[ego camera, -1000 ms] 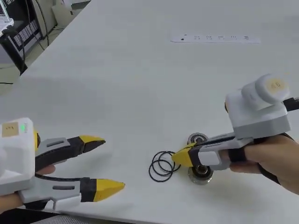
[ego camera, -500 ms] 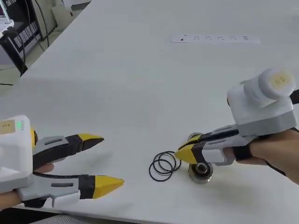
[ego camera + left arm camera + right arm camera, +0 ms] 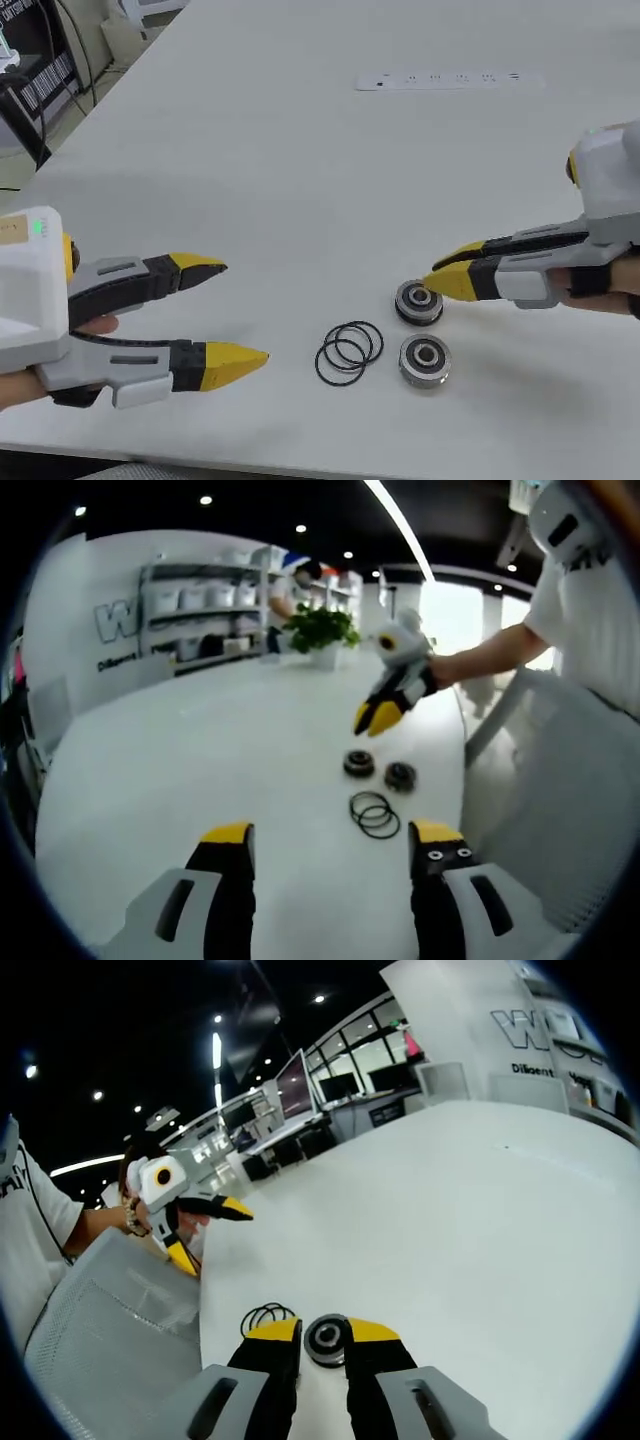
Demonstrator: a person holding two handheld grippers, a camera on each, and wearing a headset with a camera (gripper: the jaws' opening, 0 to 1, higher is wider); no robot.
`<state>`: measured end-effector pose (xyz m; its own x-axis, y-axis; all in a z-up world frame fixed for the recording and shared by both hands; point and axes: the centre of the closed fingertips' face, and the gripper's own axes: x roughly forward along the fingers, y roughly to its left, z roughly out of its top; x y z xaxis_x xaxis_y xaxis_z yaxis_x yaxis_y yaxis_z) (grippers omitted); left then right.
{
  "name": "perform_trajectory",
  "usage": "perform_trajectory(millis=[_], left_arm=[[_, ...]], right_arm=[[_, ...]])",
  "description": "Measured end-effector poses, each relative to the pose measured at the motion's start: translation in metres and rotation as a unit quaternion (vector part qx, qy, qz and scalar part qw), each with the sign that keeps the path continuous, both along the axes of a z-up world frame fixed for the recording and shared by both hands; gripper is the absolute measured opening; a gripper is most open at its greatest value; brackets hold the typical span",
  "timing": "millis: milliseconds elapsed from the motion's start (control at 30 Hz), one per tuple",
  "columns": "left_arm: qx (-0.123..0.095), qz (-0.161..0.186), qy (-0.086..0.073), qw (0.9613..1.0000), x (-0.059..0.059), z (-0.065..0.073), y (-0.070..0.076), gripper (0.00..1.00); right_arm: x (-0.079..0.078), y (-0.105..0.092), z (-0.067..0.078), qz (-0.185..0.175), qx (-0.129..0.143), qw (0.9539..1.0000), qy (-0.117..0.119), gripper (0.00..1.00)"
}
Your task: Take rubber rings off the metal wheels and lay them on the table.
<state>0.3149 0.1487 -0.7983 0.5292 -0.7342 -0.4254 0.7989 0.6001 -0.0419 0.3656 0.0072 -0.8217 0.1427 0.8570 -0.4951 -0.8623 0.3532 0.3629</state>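
Two metal wheels lie on the white table [image 3: 300, 170]: the far wheel [image 3: 418, 302] has a dark rim, the near wheel [image 3: 425, 360] looks bare metal. Three black rubber rings [image 3: 348, 352] lie overlapped just left of them. My right gripper [image 3: 435, 277] hovers just right of the far wheel, its jaws a narrow gap apart with nothing in them. In the right gripper view that wheel [image 3: 327, 1338] shows between the jaws and the rings [image 3: 265, 1316] lie to its left. My left gripper [image 3: 245, 312] is wide open and empty, left of the rings [image 3: 375, 814].
A white power strip [image 3: 450, 80] lies far back on the table. The table's near edge runs just below the wheels and both grippers. A grey mesh chair [image 3: 100, 1340] stands beside the table. Shelves and a plant [image 3: 320, 630] stand beyond the far end.
My right gripper has drawn back to the right, off the wheels, so both wheels now show in full. The left gripper has hardly moved. The rings lie as before.
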Motion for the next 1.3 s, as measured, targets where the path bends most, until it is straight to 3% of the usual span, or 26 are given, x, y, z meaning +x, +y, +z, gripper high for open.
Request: perform_trajectory(millis=[133,333,700,1033,1133,1300], left_arm=[[0.011,-0.016,-0.008,0.9998,0.007,0.007,-0.004,0.63],[0.018,-0.042,-0.026,0.9986,0.02,0.021,-0.018,0.63],[0.018,-0.101,-0.046,0.9936,0.04,0.034,-0.06,0.59],[0.032,-0.153,-0.043,0.9867,0.052,0.021,-0.106,0.56],[0.047,-0.159,-0.048,0.985,0.055,0.013,-0.115,0.54],[0.063,-0.171,-0.044,0.9823,0.056,-0.001,-0.129,0.52]], right_arm=[[0.001,-0.012,-0.007,0.003,-0.018,0.9997,-0.014,0.16],[-0.003,-0.021,-0.02,0.002,-0.032,0.9994,-0.013,0.18],[-0.01,-0.017,-0.026,-0.004,-0.019,0.9998,-0.002,0.2],[-0.013,-0.007,-0.028,0.014,-0.023,0.9993,-0.025,0.23],[-0.013,-0.004,-0.031,0.025,-0.031,0.9985,-0.036,0.23],[-0.015,-0.001,-0.036,0.04,-0.045,0.997,-0.048,0.21]])
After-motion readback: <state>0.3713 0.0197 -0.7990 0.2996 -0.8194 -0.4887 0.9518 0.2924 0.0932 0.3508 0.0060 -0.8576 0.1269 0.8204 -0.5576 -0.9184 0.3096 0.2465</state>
